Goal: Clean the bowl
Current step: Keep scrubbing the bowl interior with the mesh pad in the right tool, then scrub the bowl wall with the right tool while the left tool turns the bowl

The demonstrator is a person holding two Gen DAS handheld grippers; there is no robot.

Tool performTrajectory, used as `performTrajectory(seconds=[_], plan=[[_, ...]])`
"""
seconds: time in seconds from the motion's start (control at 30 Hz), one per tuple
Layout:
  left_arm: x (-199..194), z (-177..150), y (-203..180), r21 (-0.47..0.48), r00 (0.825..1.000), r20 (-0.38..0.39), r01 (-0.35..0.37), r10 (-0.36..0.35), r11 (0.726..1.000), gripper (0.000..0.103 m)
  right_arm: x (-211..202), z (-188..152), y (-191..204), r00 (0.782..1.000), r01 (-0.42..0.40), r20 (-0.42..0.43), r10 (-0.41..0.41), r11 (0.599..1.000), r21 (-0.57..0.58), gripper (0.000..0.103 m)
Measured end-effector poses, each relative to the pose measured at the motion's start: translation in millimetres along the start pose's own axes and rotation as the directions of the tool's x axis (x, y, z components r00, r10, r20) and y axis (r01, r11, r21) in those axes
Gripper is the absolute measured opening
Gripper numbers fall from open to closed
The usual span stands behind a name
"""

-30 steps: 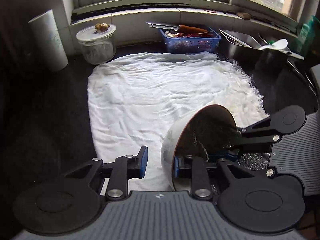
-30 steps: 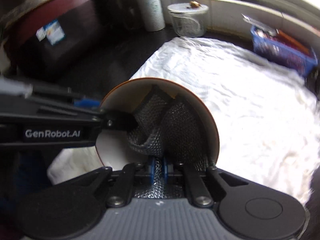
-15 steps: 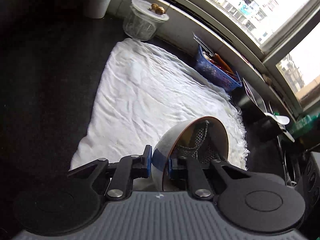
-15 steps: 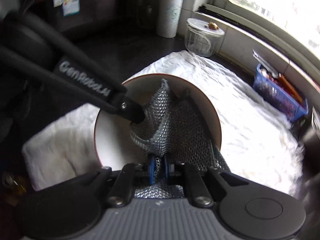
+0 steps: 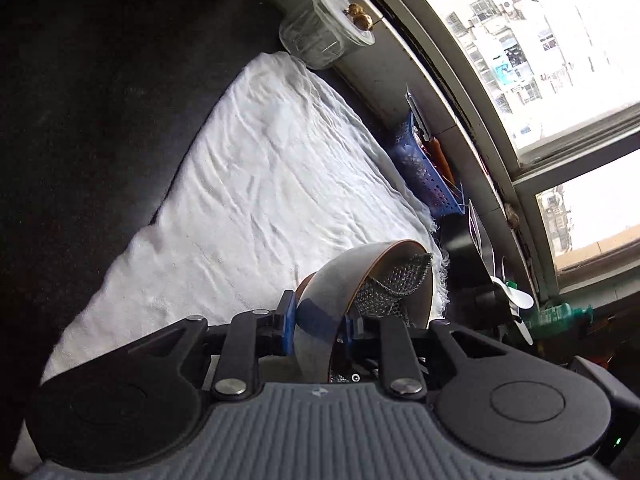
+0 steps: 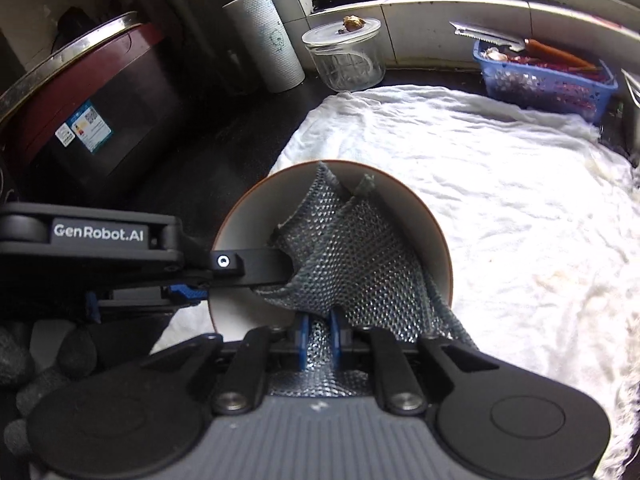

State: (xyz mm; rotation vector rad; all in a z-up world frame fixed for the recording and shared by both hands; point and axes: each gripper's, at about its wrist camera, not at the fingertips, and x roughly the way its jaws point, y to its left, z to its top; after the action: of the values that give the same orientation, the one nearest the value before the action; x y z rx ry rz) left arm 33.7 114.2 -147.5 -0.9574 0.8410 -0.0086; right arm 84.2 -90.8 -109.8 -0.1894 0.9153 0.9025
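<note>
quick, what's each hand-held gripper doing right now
Left hand-held gripper: clamped across the wall of the white bowl with the brown rim, jaws opening.
Right hand-held gripper: pinching the grey metal-mesh scrubbing cloth, jaws opening.

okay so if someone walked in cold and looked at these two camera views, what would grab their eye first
First, the white bowl with a brown rim, tipped on its side over the crumpled white cloth, with a grey metal-mesh scrubbing cloth stuffed inside it. The right gripper pinches that mesh at the bottom of its view, while the left gripper clamps the bowl's wall, its jaws easing open. Behind, a clear lidded glass jar and a blue plastic basket stand by the window ledge.
</note>
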Motion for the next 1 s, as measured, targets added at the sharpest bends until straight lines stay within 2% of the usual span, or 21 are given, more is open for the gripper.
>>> performTrajectory(seconds=[0.1,0.17,0.2,0.27,0.3,0.33,0.4,0.47,0.5,0.53,0.57,0.6,0.63,0.67,0.73,0.77,0.83,0.9,0.93,1.0], plan=[[7,-3,0,0.007,1.0,-0.005,0.024,-0.024,1.0,0.021,4,1,3,0.996,0.081,0.035,-0.077,0.986,-0.143,0.011],[8,-7,-3,0.087,1.0,0.002,0.006,-0.007,0.996,0.019,7,-3,9,0.991,0.131,0.051,-0.122,0.958,-0.255,0.011],[7,-8,-7,0.147,1.0,-0.006,-0.029,0.03,0.989,0.019,9,-7,12,0.989,0.15,0.059,-0.138,0.939,-0.309,0.011],[6,-10,-23,0.312,0.991,-0.017,-0.122,0.134,0.942,0.02,10,-14,19,0.985,0.172,0.066,-0.159,0.899,-0.404,0.012],[5,-11,-31,0.391,0.982,-0.017,-0.165,0.186,0.906,0.021,10,-18,23,0.985,0.17,0.057,-0.161,0.879,-0.446,0.014],[5,-12,-41,0.48,0.971,-0.01,-0.204,0.238,0.853,0.024,10,-23,29,0.986,0.163,0.047,-0.161,0.853,-0.496,0.015],[8,-18,-67,0.676,0.944,0.02,-0.256,0.33,0.691,0.025,8,-31,35,0.987,0.152,0.034,-0.16,0.817,-0.557,0.015],[13,-25,-81,0.773,0.927,0.058,-0.276,0.37,0.571,0.024,8,-38,44,0.985,0.141,0.015,-0.17,0.765,-0.628,0.015],[15,-28,-87,0.806,0.921,0.076,-0.281,0.381,0.52,0.018,8,-41,47,0.984,0.142,0.014,-0.175,0.744,-0.652,0.015],[16,-29,-87,0.807,0.923,0.07,-0.276,0.379,0.522,0.009,7,-42,49,0.983,0.148,0.019,-0.182,0.727,-0.67,0.015],[16,-30,-85,0.791,0.927,0.061,-0.271,0.371,0.548,0.008,6,-42,48,0.983,0.146,0.017,-0.182,0.729,-0.669,0.015],[16,-30,-83,0.774,0.931,0.052,-0.266,0.361,0.574,0.006,4,-38,45,0.985,0.139,0.008,-0.175,0.755,-0.641,0.014],[16,-30,-79,0.743,0.936,0.043,-0.264,0.35,0.614,0.006,2,-35,40,0.986,0.134,0.004,-0.166,0.787,-0.603,0.014],[14,-28,-72,0.682,0.942,0.035,-0.266,0.333,0.681,0.007,2,-31,34,0.987,0.134,0.0,-0.161,0.822,-0.554,0.014],[9,-25,-59,0.562,0.954,0.019,-0.259,0.301,0.786,0.009,0,-27,21,0.993,0.11,-0.004,-0.122,0.907,-0.407,0.014],[7,-24,-53,0.501,0.958,0.011,-0.254,0.287,0.828,0.009,-1,-26,16,0.995,0.091,-0.004,-0.098,0.936,-0.341,0.014],[3,-23,-39,0.386,0.968,0.004,-0.233,0.251,0.893,0.012,-1,-24,6,0.999,0.044,0.004,-0.044,0.984,-0.172,0.014],[0,-22,-23,0.268,0.983,-0.012,-0.176,0.186,0.947,0.014,0,-25,-3,1.0,-0.005,0.018,0.005,1.0,0.002,0.014],[-1,-21,-15,0.212,0.988,-0.019,-0.146,0.154,0.966,0.017,1,-26,-10,0.999,-0.047,0.028,0.044,0.993,0.107,0.014],[-3,-19,-1,0.116,0.995,-0.027,-0.09,0.094,0.989,0.018,2,-29,-22,0.992,-0.128,0.055,0.117,0.952,0.278,0.013]])
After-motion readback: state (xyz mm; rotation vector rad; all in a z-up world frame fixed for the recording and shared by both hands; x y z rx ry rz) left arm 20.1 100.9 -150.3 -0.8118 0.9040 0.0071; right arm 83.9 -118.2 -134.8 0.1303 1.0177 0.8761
